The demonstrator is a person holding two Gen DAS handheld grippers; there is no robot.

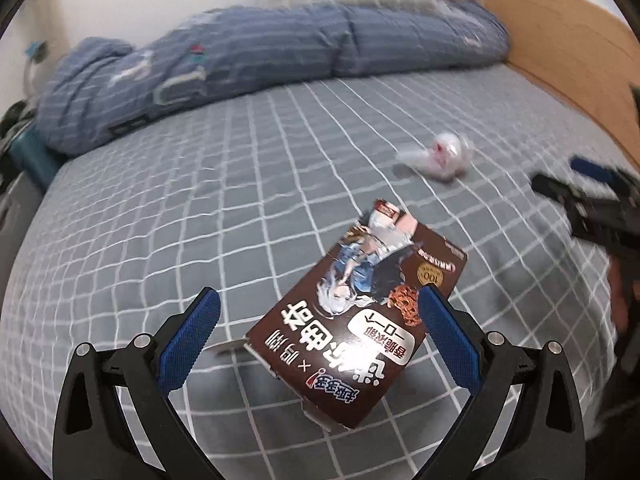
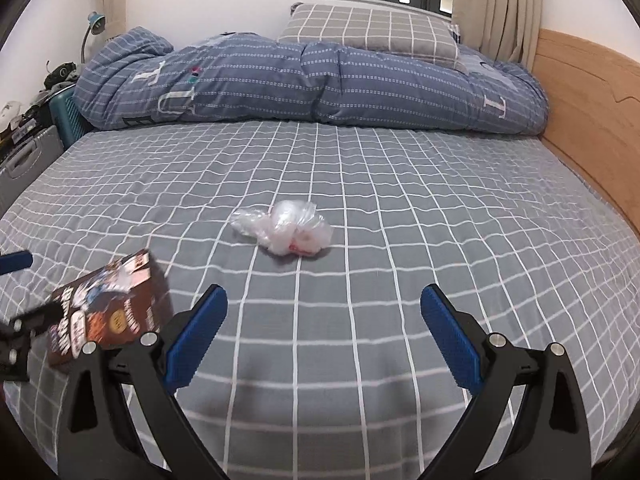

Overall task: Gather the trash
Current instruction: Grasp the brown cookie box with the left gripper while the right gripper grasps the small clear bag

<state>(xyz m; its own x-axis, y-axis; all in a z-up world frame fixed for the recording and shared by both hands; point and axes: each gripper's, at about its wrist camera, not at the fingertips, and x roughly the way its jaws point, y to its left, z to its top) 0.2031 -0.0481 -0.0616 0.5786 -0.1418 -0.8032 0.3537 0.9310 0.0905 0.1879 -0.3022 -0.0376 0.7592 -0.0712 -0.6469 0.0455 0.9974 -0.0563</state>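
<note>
My left claw (image 1: 316, 312) and right claw (image 2: 324, 312) are matt black plastic with rough, knurled blue pads (image 1: 192, 340) and shiny metal pins. The snack box (image 1: 360, 312) is glossy printed cardboard, torn at one end. The crumpled bag (image 2: 286, 228) is thin clear plastic, lying on the bed's (image 2: 440, 240) soft checked cloth beside a smooth wooden board (image 2: 592, 120).

Brown snack box (image 1: 362, 322): printed cardboard, torn open, tilted above the bed. Crumpled clear plastic bag (image 2: 286, 229): lies mid-bed, well apart.
</note>
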